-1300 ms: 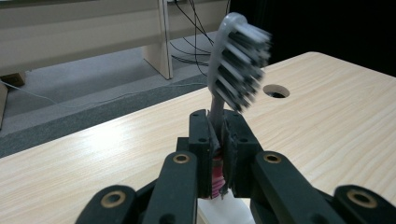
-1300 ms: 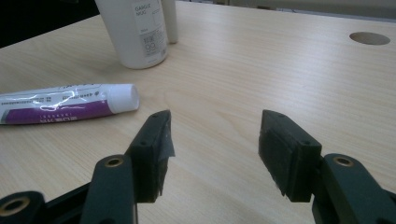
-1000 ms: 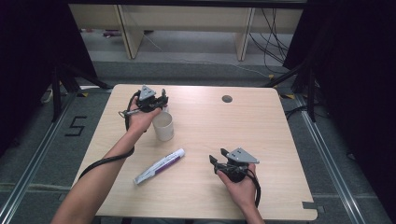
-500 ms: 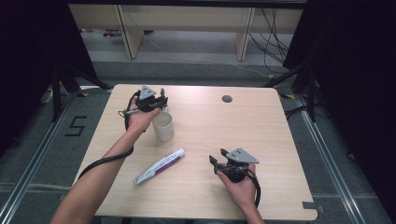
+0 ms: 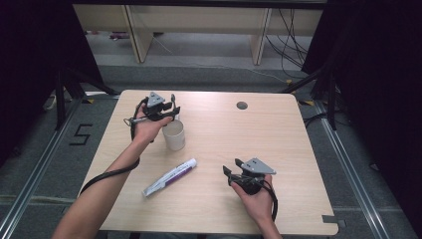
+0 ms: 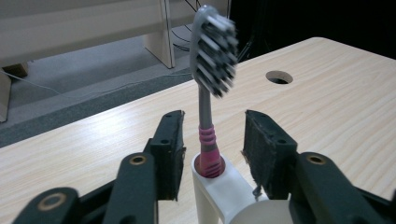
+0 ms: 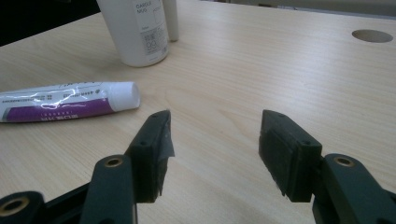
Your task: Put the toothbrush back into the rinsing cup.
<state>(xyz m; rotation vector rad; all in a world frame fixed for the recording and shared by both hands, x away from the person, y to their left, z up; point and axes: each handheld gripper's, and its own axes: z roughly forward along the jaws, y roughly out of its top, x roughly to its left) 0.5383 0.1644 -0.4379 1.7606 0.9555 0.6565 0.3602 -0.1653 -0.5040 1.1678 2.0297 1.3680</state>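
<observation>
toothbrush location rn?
In the left gripper view, the toothbrush stands upright in the white mug's handle slot, between the open left gripper's fingers, untouched.

A round cable hole (image 5: 242,105) pierces the table (image 5: 298,164) well ahead of the right gripper (image 5: 231,168). Cables (image 5: 288,30) trail across the floor beyond it. A floor mark "5" (image 5: 81,134) lies left of the left gripper (image 5: 173,108).

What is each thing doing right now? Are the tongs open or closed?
Left tongs: open, one jaw either side of the toothbrush, not squeezing it.
Right tongs: open, holding nothing.
Toothbrush: standing upright in the mug's holder, bristles on top.
Mug: upright on the table.
Toothpaste tube: lying flat, cap on.
</observation>
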